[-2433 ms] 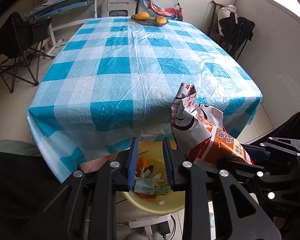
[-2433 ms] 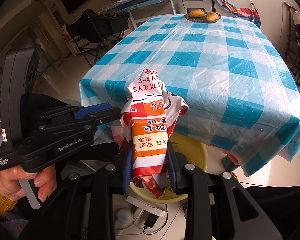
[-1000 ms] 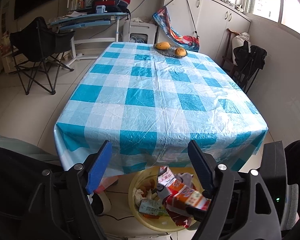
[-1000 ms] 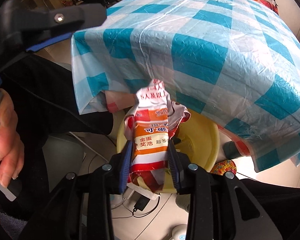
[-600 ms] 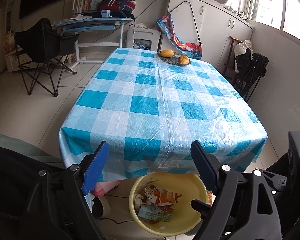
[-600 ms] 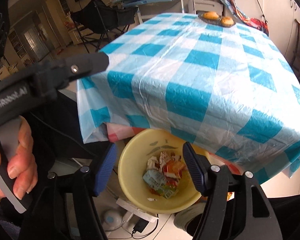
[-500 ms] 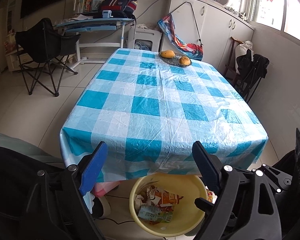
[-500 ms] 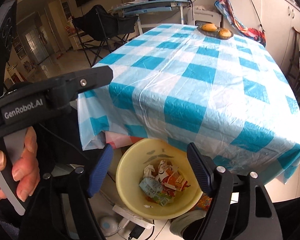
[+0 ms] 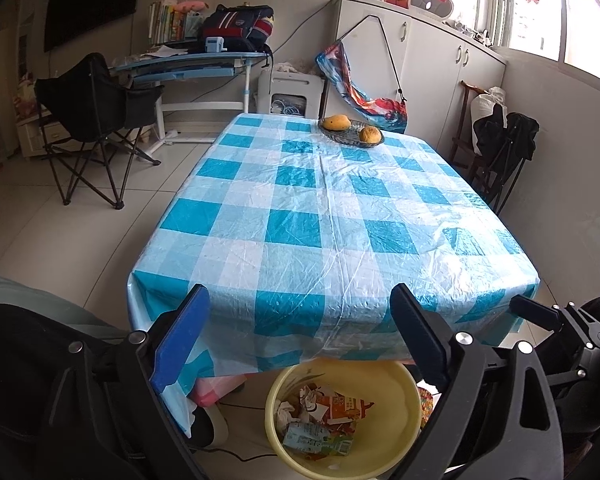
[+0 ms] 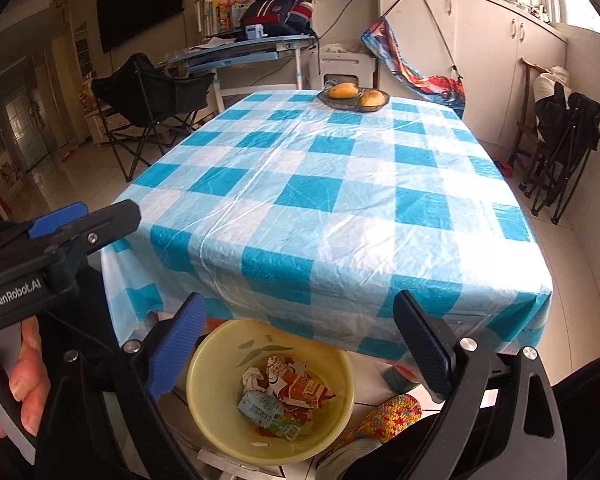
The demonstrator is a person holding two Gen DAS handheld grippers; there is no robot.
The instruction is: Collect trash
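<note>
Left wrist: left claw [image 9: 300, 340], right claw [image 10: 296, 344] both spread – crumpled wrappers [image 10: 284, 396] in round yellow bin [image 10: 340, 364].

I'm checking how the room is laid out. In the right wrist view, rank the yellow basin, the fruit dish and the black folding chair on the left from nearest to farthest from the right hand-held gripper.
1. Yellow basin: just below the right hand-held gripper, under the table edge.
2. Fruit dish: on the table's far end.
3. Black folding chair: far left, on the floor; barely beyond the dish, nearly too close to call.

it was a lived-in home dining room: a checked-cloth table [image 9: 332, 216] bore a fruit dish [image 9: 351, 133], with a study desk [image 9: 188, 65], bookshelf, folding chair [image 9: 88, 120] and white cupboards [image 9: 432, 68] around.
</note>
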